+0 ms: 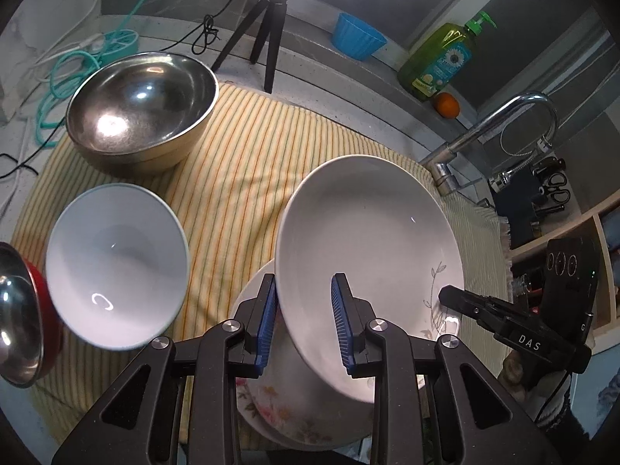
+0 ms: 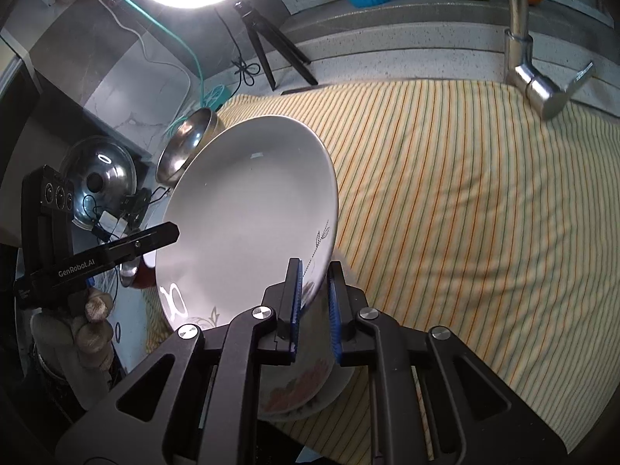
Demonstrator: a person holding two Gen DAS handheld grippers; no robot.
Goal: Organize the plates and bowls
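A white deep plate with a leaf print is held tilted above a floral plate lying on the striped towel. My left gripper has its blue pads around the white plate's near rim. My right gripper is shut on the opposite rim of the same plate, with the floral plate below it. A white bowl, a steel bowl and a red-sided steel bowl stand to the left.
The yellow striped towel covers the counter. A faucet stands at the right, with a soap bottle, an orange and a blue cup on the ledge. A tripod and cables stand behind.
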